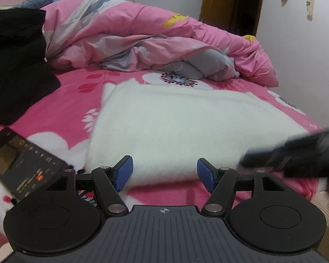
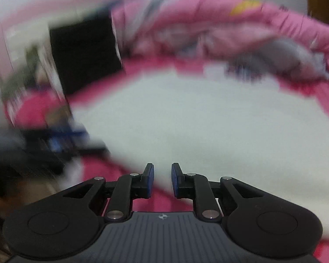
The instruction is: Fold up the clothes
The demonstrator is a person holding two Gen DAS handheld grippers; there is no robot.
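Bedding fills my view: a bed under a pink flowered sheet, a rumpled pink quilt heaped at its far side. Nearer me a folded white garment lies flat on the sheet. My left gripper hovers at its near edge, jaws wide apart, holding nothing. My right gripper, jaws narrowly parted and empty, points at the garment.

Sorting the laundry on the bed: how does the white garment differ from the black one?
The white garment lies flat in the middle of the bed, just ahead of the left gripper; the black garment sits heaped at the left edge. The white one looks fuzzy, the black one smooth. Both rest on the pink flowered sheet.
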